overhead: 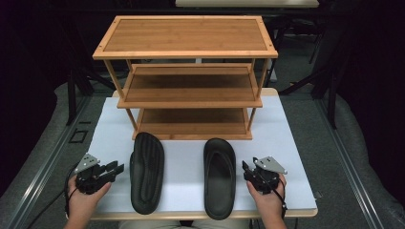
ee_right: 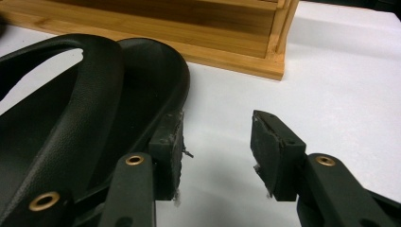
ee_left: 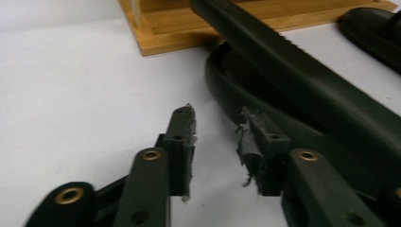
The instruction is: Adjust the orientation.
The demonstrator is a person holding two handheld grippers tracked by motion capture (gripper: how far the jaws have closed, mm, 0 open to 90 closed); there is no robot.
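Observation:
Two black slippers lie on the white table in front of a bamboo shoe rack. The left slipper shows its ridged sole; the right slipper lies strap up. My left gripper sits just left of the left slipper, open, with bare table between its jaws. In the left gripper view my left gripper has that slipper beside its right jaw. My right gripper is open just right of the right slipper. In the right gripper view my right gripper has the slipper outside its left jaw.
The rack has three wooden shelves, all bare, and its bottom shelf stands just behind the slippers' toes. The white table top ends close to the hands at the front. Grey floor and dark frame legs surround the table.

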